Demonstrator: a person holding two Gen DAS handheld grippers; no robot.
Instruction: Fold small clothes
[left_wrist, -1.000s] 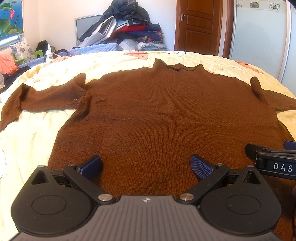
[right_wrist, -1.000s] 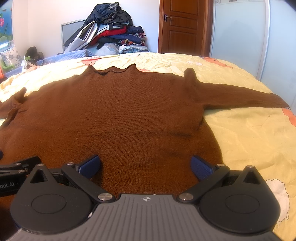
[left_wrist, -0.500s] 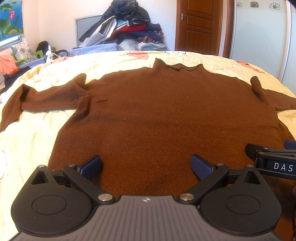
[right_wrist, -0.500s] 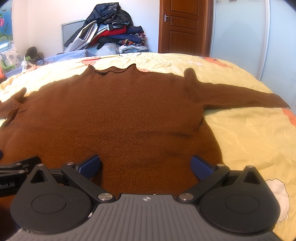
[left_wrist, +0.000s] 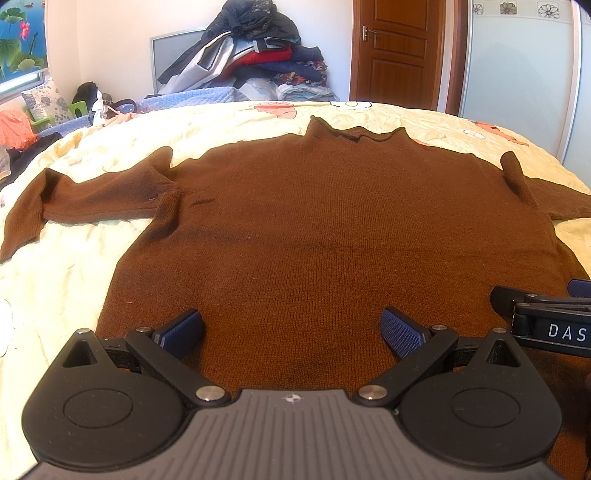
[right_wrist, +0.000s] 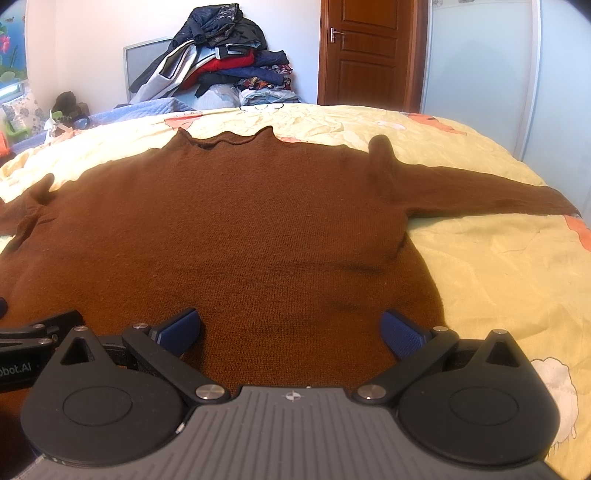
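- brown sweater (left_wrist: 332, 229) lies flat and spread on the yellow bedspread (left_wrist: 74, 266), sleeves out to both sides, collar pointing away from me.
- my left gripper (left_wrist: 291, 330) hovers over the hem – fingers wide, gripping nothing.
- my right gripper (right_wrist: 290, 330) sits just beside it over the hem, fingers equally wide, empty.
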